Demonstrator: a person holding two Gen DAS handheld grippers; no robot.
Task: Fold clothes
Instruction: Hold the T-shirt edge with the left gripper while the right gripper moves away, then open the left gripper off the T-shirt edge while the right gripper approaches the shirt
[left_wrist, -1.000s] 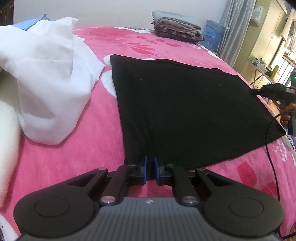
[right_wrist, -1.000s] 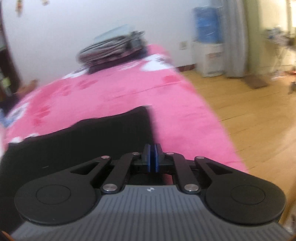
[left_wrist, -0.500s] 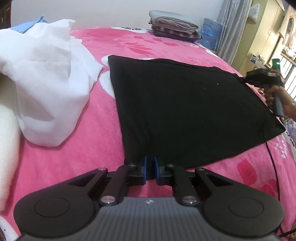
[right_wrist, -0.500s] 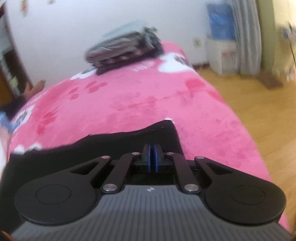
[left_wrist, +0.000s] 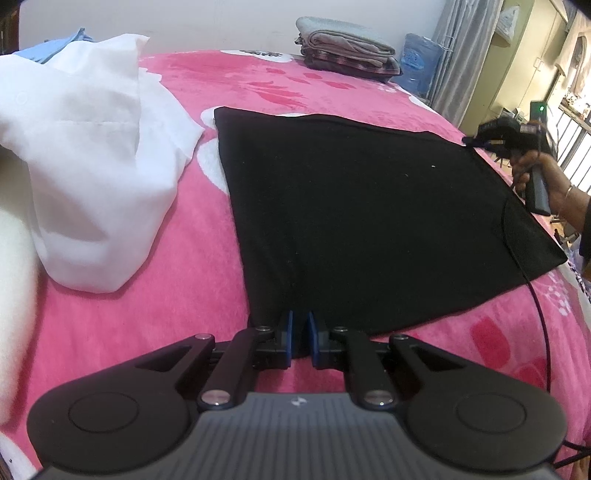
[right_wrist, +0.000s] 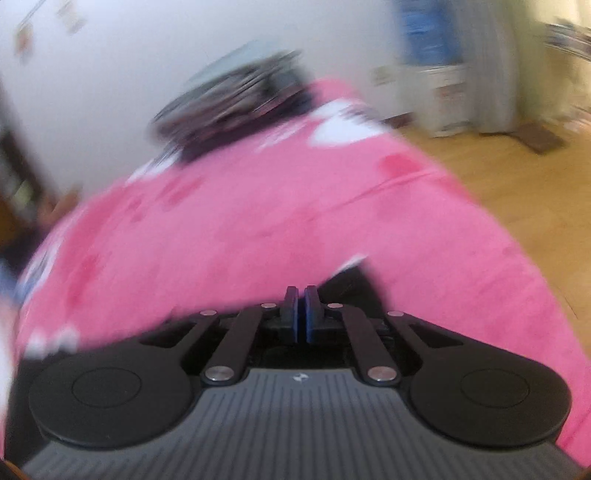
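Left gripper (left_wrist: 300, 334) pinches near corner of flat black cloth garment (left_wrist: 369, 214), anchoring it; right gripper (right_wrist: 301, 314), jaws just parting slightly, nothing visibly clamped, at far corner.

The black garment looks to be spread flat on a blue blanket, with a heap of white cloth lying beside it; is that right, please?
Not quite: the blanket is pink, not blue. The left wrist view shows the black garment spread flat on it, with the heap of white cloth lying beside it.
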